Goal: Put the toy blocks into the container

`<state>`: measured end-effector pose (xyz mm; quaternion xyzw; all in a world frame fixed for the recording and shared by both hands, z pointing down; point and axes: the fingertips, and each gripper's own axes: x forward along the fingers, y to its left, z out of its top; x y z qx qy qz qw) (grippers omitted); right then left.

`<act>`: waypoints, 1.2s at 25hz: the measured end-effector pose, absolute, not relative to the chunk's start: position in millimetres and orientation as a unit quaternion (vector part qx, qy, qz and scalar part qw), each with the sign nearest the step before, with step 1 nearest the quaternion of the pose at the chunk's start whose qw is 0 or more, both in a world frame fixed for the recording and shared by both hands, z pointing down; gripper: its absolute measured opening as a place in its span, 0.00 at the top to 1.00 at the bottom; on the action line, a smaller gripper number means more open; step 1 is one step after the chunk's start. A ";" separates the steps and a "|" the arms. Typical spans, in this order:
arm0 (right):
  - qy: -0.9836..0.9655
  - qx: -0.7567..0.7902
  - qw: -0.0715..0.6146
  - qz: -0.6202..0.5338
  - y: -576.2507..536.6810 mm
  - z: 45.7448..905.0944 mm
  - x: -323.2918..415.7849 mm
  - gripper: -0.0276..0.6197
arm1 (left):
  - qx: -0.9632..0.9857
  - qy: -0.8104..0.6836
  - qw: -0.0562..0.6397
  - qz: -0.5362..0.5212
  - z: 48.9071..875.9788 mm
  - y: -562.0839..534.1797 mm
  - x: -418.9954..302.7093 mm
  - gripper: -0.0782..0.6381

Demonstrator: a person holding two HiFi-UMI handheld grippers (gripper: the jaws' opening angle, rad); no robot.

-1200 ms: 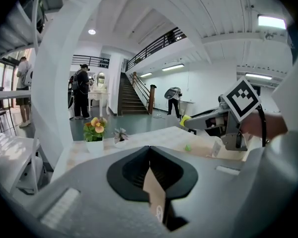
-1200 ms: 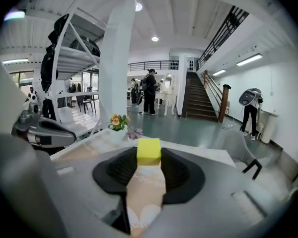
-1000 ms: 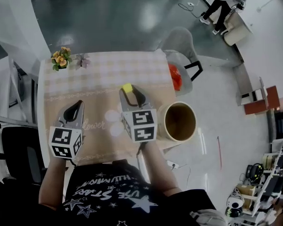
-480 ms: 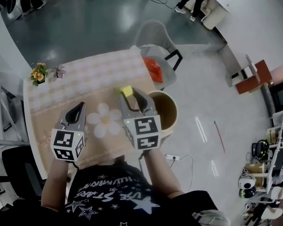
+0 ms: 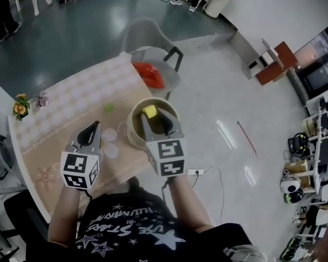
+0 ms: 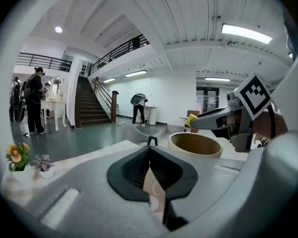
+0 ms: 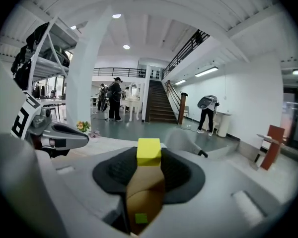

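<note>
I count 3 toy blocks. 1 green block [image 7: 140,218] lies on the floor of the container [image 5: 132,131], so that one is done. My right gripper [image 5: 153,116] pinches 1 yellow block [image 7: 149,151] above the container's mouth, at the right edge of the tabletop [image 5: 54,146]. 1 green piece [image 5: 107,108], probably a block, waits near the far edge. My left gripper [image 6: 150,144] is closed and empty.

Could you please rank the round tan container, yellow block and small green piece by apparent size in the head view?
Round tan container
Yellow block
Small green piece
Last two close; yellow is nearer the camera, so unsure.
</note>
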<state>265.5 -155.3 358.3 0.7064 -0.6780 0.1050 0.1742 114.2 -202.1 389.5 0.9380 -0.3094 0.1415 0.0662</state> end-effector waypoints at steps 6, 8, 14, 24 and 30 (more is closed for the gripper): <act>-0.654 0.726 0.173 0.125 -130.8 372.0 291.8 0.73 | 0.946 -0.279 0.063 0.152 393.1 -185.3 142.4 0.88; -0.653 0.727 0.171 0.126 -128.0 374.9 293.9 0.73 | 0.946 -0.276 0.064 0.155 394.8 -182.0 145.5 0.88; -0.655 0.725 0.169 0.126 -127.7 377.0 291.7 0.68 | 0.943 -0.284 0.071 0.160 398.1 -176.4 140.6 0.88; -0.689 0.703 0.152 0.082 -158.1 345.7 251.7 0.68 | 0.929 -0.332 0.070 0.149 390.5 -191.1 95.4 0.88; -0.737 0.657 0.148 0.057 -200.3 338.8 177.3 0.69 | 0.908 -0.383 0.086 0.149 395.6 -208.5 35.9 0.88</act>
